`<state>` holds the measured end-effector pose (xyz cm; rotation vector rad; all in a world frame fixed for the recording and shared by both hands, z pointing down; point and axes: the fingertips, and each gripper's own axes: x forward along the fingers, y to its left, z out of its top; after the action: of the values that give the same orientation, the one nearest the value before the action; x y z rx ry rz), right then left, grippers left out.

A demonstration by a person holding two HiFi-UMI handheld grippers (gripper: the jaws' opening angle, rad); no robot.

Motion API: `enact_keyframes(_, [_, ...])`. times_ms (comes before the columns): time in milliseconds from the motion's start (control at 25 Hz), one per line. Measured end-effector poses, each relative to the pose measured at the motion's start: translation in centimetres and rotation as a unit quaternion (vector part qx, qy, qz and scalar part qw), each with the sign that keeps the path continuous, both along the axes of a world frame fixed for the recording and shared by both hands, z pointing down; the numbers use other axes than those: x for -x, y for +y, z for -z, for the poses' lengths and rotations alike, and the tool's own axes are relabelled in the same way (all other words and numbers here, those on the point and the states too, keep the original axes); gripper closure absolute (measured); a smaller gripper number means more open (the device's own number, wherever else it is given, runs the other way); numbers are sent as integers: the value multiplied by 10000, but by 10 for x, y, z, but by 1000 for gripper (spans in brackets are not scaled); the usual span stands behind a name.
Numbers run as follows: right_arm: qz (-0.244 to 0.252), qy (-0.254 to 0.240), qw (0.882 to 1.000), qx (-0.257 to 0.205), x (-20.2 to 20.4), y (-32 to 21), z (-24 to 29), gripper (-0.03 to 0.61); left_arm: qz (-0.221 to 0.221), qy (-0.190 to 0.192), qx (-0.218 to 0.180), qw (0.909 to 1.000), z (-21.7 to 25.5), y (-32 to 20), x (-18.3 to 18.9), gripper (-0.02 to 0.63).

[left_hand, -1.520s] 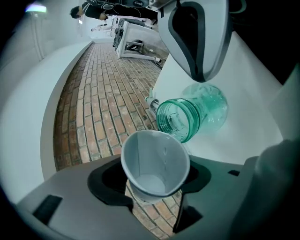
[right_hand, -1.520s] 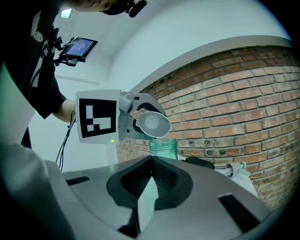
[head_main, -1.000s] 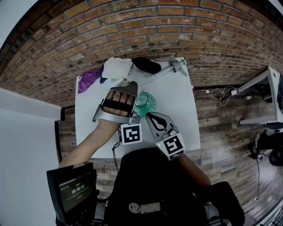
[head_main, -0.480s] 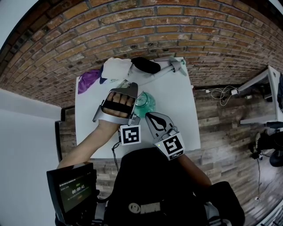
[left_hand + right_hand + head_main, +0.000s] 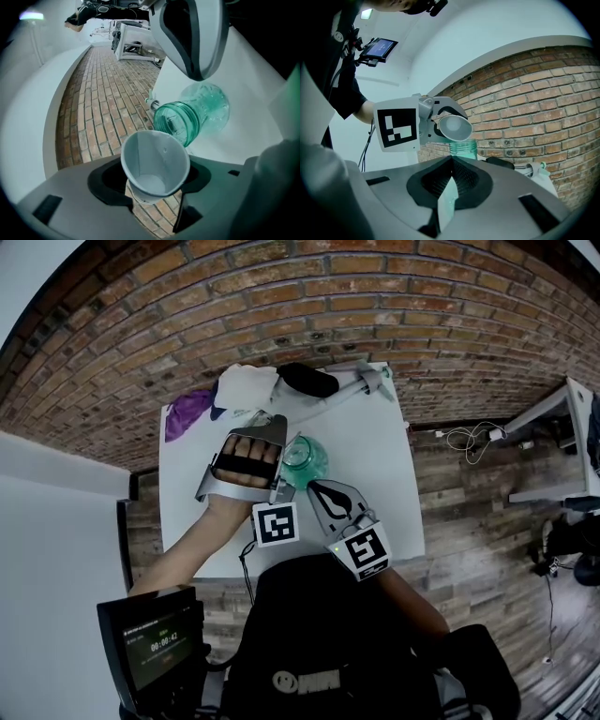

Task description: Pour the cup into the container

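Fingers (image 5: 107, 182) of left gripper (image 5: 152, 194) clamp white cup (image 5: 157, 157) at lower wall. Cup tipped, lip above mouth of green container (image 5: 199, 110) just beyond fingertips. Right gripper (image 5: 451, 161) jaws together, nothing between; container stands just ahead of its tips, contact unclear. Cup likely light, thin-walled, easy to crush: grip mid-wall, gentle squeeze. Container looks stiff, smooth, breakable, may slide on table (image 5: 375, 456). Cup inside shows bare white bottom, apparently empty. Container contents: cannot tell.
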<state>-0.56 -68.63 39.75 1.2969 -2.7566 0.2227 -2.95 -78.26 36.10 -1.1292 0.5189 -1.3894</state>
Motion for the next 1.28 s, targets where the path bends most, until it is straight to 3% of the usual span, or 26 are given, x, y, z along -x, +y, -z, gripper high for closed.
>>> enact_keyframes(160, [-3,12,10000,11,-1,0,0,575,89,278,81,9995,3,-4,4,325])
enact_keyframes(280, [-3,22,10000,22,-2,1,-1,575,533,739,334,9953,6,-12,20,324])
enact_keyframes(320, [-3,27,10000,25,-2,2,-1,575,741,979,611,9906,0,-12,27,324])
enact_keyframes(400, [-15,35,10000,34,0,3,0,575,1084,1786,1273,9696,-14,-9,38,324])
enact_keyframes(480, [-42,49,10000,50,1,5,0,575,1355,2696,1767,9369,-21,-7,50,324])
enact_keyframes(520, [-62,61,9999,65,2,7,-1,575,1480,3135,2005,9163,-24,-5,57,324])
enact_keyframes(640, [-148,131,9997,140,4,12,-7,575,1639,4430,2657,8404,-40,3,79,324])
enact_keyframes(720, [-200,173,9995,198,10,16,-10,575,1548,5286,2971,7800,-50,8,93,322])
enact_keyframes(760, [-223,192,9993,232,14,17,-12,575,1507,5693,3124,7454,-57,11,100,322])
enact_keyframes(920, [-318,342,9978,468,28,31,-20,575,1797,6932,3650,5949,-96,25,125,324])
enact_keyframes(960, [-324,383,9972,555,32,37,-22,575,1921,7118,3699,5654,-109,28,130,324])
enact_keyframes(1000, [-328,427,9965,642,35,42,-24,575,2013,7257,3716,5429,-121,32,135,324])
enact_keyframes(1040, [-334,474,9957,720,37,47,-26,575,2076,7351,3707,5283,-133,34,138,322])
enact_keyframes(1080, [-340,524,9950,784,40,51,-28,575,2133,7393,3681,5219,-144,34,140,322])
enact_keyframes(1120, [-338,576,9943,833,44,55,-31,575,2204,7381,3651,5228,-154,34,142,322])
enact_keyframes(1280, [-284,611,9918,1090,70,68,-42,575,2470,7111,3663,5470,-187,36,147,322])
